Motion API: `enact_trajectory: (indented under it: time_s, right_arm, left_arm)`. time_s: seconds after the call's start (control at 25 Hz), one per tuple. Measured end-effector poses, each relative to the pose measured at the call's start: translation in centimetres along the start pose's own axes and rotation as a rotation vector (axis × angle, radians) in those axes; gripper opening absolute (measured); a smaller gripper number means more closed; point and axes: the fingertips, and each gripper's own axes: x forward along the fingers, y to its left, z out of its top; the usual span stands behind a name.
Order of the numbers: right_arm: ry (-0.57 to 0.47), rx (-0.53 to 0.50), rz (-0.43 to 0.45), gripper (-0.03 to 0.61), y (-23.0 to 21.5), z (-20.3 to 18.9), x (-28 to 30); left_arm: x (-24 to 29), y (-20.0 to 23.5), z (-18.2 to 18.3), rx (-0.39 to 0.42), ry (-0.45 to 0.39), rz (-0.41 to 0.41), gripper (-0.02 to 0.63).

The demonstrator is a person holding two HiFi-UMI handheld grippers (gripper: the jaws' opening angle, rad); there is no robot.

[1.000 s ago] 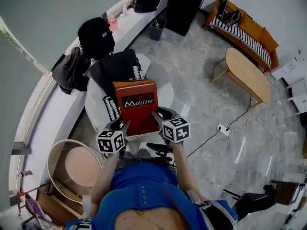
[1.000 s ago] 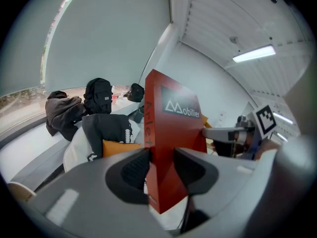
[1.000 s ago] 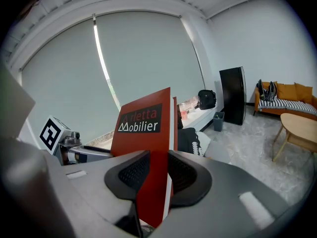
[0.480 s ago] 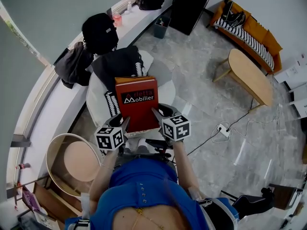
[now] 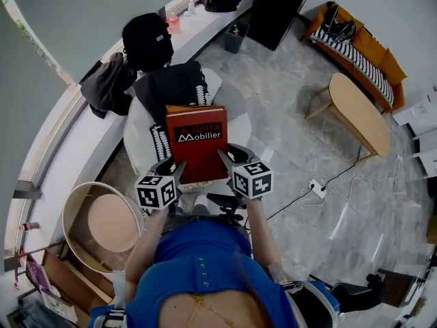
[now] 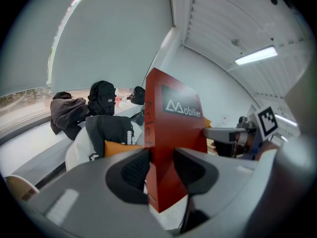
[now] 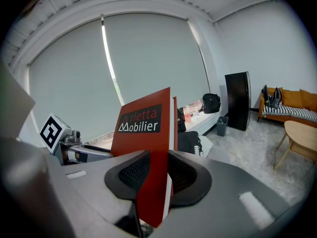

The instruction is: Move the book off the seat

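Observation:
A red hardback book (image 5: 198, 142) with a black label is held up in the air above a white chair seat (image 5: 140, 139). My left gripper (image 5: 179, 172) is shut on the book's near left edge, and my right gripper (image 5: 223, 160) is shut on its near right edge. In the left gripper view the book (image 6: 173, 133) stands between the black pads, spine to the left. The book (image 7: 148, 148) also fills the gap between the pads in the right gripper view. A black garment with white stripes (image 5: 171, 87) lies over the chair back and seat.
A round wooden stool (image 5: 102, 221) stands at the left of the person. A window ledge (image 5: 75, 149) carries a black backpack (image 5: 145, 39) and a dark jacket (image 5: 109, 84). An oval wooden table (image 5: 358, 111) and an orange sofa (image 5: 362, 43) stand at the right. A cable with a socket (image 5: 315, 185) lies on the floor.
The book has risen a little and tilted up with both grippers still holding it. The head view has shifted slightly, so the room sits a bit lower and to the right in the frame.

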Motion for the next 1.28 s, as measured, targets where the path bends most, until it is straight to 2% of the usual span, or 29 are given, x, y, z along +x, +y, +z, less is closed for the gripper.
enact_trajectory:
  time_s: [0.68,0.96,1.12,1.28]
  right_arm:
    - [0.015,-0.027,0.039,0.107,-0.5,0.2,1.0]
    - [0.047,-0.063,0.102,0.107,0.7,-0.5,2.5]
    - [0.095,-0.108,0.198,0.106,4.1,-0.5,5.3]
    - [0.150,-0.176,0.310,0.106,10.5,-0.6,8.5]
  left_arm:
    - [0.6,0.4,-0.2,-0.027,-0.013,0.045,0.150]
    - [-0.2,1.6,-1.8,-0.085,-0.038,0.107,0.150]
    - [-2.8,4.7,-2.9,-0.159,-0.067,0.192,0.150]
    - [-7.6,8.9,-4.5,-0.246,-0.105,0.281,0.150]
